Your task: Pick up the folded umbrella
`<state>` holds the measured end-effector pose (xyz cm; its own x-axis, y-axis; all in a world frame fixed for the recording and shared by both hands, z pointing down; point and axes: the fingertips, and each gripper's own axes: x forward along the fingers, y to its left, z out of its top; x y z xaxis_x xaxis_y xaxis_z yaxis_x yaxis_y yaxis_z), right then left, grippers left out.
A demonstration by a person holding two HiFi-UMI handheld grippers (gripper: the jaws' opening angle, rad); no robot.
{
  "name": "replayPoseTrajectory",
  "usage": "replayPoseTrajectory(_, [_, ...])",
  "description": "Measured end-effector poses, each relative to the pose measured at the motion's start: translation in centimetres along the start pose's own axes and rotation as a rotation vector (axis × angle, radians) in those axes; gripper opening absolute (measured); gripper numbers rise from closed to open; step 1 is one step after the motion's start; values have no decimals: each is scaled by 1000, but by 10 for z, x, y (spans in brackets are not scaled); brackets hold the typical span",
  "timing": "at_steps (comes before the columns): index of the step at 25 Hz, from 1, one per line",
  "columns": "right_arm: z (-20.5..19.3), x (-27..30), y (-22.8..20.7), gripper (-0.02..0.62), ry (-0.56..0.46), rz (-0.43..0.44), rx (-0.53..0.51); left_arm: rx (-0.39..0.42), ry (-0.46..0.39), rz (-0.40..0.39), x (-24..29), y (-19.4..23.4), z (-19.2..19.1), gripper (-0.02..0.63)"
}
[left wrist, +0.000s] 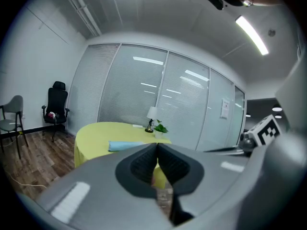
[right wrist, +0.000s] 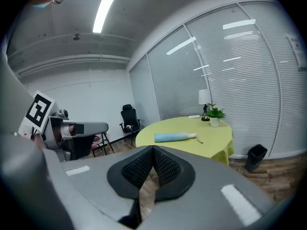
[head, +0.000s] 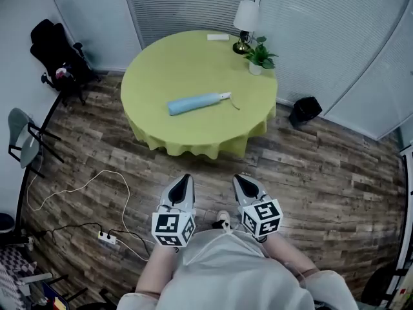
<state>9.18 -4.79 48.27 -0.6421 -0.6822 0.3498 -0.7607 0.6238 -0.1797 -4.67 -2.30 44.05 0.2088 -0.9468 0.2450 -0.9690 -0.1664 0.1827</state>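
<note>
The umbrella (head: 197, 103) is laid across the table (head: 193, 57), handle end to the right, well ahead of the left gripper (head: 186, 181) and right gripper (head: 242, 182), slightly nearer the left, and both are squeezed shut with nothing held.

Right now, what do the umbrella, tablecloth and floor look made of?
Folded umbrella: light blue, matte, probably woven fabric; its white handle looks like plastic.
Tablecloth: yellow-green matte cloth; the hem hangs in wavy folds.
Floor: brown-grey planks with visible grain; wood or laminate, cannot tell.
</note>
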Motion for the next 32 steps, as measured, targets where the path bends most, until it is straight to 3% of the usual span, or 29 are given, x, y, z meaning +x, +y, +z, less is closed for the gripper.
replayPoseTrajectory(7, [25,39,-93,0,23,50,-10,-40,35,52,90,-25,-2,6])
replayPoseTrajectory(14, [26,91,-129,0,73,61,38,-160,19,8,143,-8,4,6])
replayPoseTrajectory(21, [64,160,-151,0,46,14,50,-113,34,-19,216,45,28,6])
replayPoseTrajectory(27, [100,236,-176,0,58,-50,53,77,109,-86,299,93,39,6])
replayPoseTrajectory(32, [117,302,-181,0,68,-64,56,22,169,-138,358,143,39,8])
